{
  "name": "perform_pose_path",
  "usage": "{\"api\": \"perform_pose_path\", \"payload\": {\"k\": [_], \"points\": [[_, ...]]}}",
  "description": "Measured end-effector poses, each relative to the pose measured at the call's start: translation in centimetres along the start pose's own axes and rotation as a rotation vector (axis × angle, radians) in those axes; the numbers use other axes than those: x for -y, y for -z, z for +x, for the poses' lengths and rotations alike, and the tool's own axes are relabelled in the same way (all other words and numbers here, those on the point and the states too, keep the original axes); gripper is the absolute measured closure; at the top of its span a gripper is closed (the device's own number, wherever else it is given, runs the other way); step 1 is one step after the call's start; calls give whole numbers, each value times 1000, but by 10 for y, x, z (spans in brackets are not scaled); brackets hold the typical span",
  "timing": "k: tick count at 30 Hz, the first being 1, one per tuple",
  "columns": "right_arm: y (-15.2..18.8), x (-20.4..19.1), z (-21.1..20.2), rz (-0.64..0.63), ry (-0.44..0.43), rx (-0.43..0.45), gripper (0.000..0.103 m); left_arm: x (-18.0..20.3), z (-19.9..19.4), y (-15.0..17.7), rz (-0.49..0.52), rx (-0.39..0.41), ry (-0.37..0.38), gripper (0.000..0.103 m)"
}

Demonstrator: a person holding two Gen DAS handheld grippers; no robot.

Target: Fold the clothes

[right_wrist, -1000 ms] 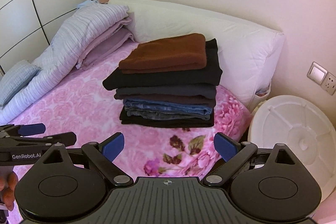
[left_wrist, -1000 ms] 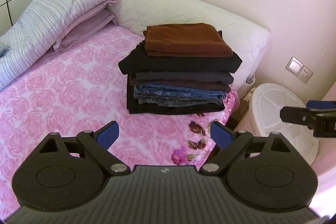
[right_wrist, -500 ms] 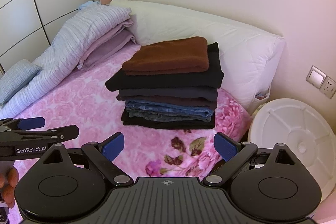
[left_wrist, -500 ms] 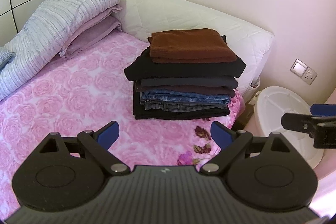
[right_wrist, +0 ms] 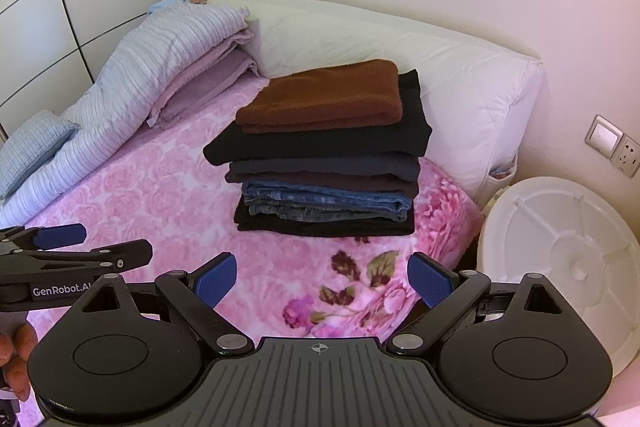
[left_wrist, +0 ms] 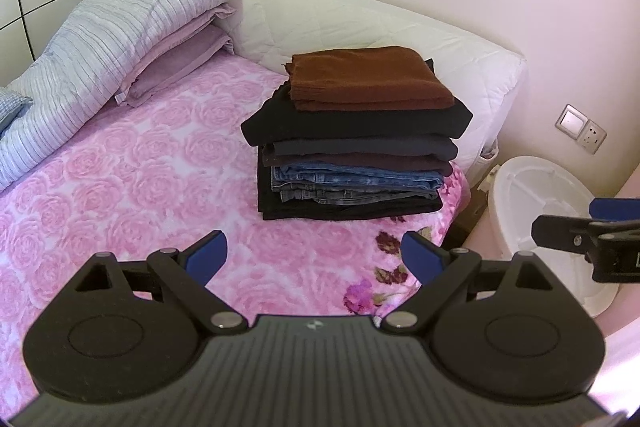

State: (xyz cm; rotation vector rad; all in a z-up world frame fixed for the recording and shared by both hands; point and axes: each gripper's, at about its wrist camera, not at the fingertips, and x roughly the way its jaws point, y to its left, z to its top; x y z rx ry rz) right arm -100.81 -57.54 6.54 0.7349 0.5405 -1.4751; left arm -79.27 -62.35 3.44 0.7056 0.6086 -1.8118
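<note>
At nine o'clock in the left wrist view, a striped blue-grey quilt point(left_wrist: 108, 39) lies folded over lilac bedding point(left_wrist: 188, 55) at the far side of the pink rose-print bedspread point(left_wrist: 120, 187). A white quilted pillow point(left_wrist: 360, 23) runs along the wall from eleven to two o'clock. Just in front of it, at the centre and toward one o'clock, sits the stack of folded clothes point(left_wrist: 352, 143): a rust-brown garment point(left_wrist: 364, 77) on top, black and dark layers beneath, then folded blue jeans point(left_wrist: 352, 183), and a black piece at the bottom touching the bedspread.

The left gripper point(left_wrist: 314, 257) hovers at six o'clock, near the bed's edge, its blue-padded fingers spread wide and grasping nothing, well apart from the stack. At three o'clock a white round plastic lid point(left_wrist: 536, 195) leans beside the bed, below a wall switch and socket point(left_wrist: 580, 129).

In the right wrist view the right gripper point(right_wrist: 322, 277) likewise hangs released and empty at six o'clock, above the bedspread's flowered border. At nine o'clock there a hand point(right_wrist: 16, 359) is partly visible at the frame edge.
</note>
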Motion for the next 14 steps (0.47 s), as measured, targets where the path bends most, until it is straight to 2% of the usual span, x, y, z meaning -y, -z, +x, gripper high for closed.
{"api": "perform_pose_path", "payload": {"k": [14], "points": [[2,-2,5,3,-5,-16,8,-1,2,3,5,2,14,11]]}}
